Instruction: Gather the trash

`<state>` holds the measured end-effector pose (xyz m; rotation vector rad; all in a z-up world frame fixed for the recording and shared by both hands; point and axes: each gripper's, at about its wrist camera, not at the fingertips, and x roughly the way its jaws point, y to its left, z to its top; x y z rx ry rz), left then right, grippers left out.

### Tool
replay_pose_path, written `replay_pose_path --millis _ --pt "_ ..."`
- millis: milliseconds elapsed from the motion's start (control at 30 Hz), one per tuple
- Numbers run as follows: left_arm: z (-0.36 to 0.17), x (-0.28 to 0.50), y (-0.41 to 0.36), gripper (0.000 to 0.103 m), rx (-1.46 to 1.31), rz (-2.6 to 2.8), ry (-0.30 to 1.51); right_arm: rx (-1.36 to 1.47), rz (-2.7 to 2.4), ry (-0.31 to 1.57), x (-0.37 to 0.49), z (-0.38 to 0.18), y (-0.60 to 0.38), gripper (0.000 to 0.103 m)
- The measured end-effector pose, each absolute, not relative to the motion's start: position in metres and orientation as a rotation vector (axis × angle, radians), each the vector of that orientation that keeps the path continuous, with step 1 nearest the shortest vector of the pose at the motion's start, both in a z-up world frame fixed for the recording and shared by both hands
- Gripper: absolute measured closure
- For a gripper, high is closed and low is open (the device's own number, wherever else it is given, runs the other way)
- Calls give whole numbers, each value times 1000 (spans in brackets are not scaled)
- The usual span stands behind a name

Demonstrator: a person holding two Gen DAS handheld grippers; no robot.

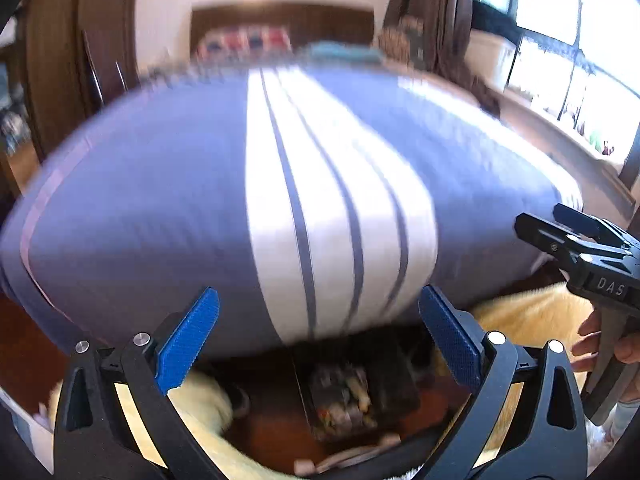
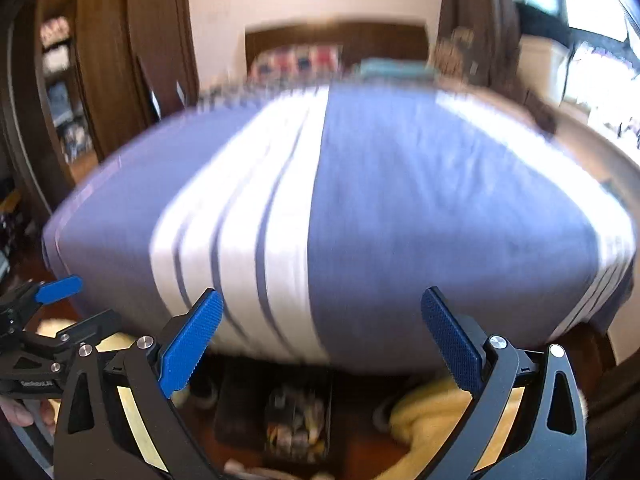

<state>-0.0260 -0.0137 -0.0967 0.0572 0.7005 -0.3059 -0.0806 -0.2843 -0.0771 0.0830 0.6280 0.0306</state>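
Both views are motion-blurred. A dark open bin [image 1: 344,396] holding several bits of mixed trash stands on the wooden floor at the foot of the bed; it also shows in the right wrist view [image 2: 296,424]. My left gripper [image 1: 318,340] is open and empty, held above the bin. My right gripper [image 2: 320,340] is open and empty, above and slightly right of the bin. The right gripper's body shows at the left view's right edge [image 1: 588,256]. The left gripper shows at the right view's left edge [image 2: 36,320].
A bed with a blue and white striped cover [image 1: 280,184] fills the view ahead [image 2: 400,208]. Yellow fluffy rugs [image 1: 532,308] lie on the floor on both sides of the bin [image 2: 428,412]. A wooden wardrobe [image 1: 76,52] stands left, a window [image 1: 580,48] right.
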Motion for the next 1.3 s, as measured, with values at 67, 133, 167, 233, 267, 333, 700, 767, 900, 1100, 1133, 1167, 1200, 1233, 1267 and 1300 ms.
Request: replay_pose_path --millis 67,133,167,233,267,333,700,767,900,1100,1133,1167,1200,1233,1267,1300 --pt "-72 -36 -13 8 55 -294 620 72 11 544 -94 -53 -285 3" --pt "-49 -45 -9 8 47 -284 547 55 -18 461 -107 -30 -286 3" --pt "-41 -48 -8 8 44 -280 522 49 -27 429 -112 -20 -287 3" --pt "-23 -56 -7 8 40 -269 467 37 -43 366 -122 0 -287 3" --pt "-16 -59 -6 8 40 -265 444 30 -50 334 -127 10 -287 3" --pt "-1 -65 -8 8 40 -258 391 23 -53 296 -133 22 -287 3" --pt "39 -90 -17 8 46 -228 250 20 -73 146 -154 68 -286 3" --pt "41 -95 -15 8 46 -228 239 23 -78 130 -158 71 -286 3" --pt "43 -103 -12 8 40 -229 222 15 -79 109 -165 71 -284 3" --pt "46 -105 -9 8 42 -233 218 12 -73 109 -164 69 -280 3" --pt "46 -105 -9 8 42 -233 220 13 -72 110 -164 69 -280 3" --pt "46 -105 -9 8 43 -233 223 14 -72 110 -164 69 -280 3" --pt "46 -106 -8 8 42 -232 223 13 -72 110 -164 69 -280 3" --pt "46 -106 -7 8 41 -231 225 14 -73 111 -164 68 -280 3" --pt "46 -106 -7 8 40 -230 226 15 -73 111 -164 69 -280 3" --pt "47 -106 -6 8 38 -229 226 18 -74 112 -164 68 -281 3"
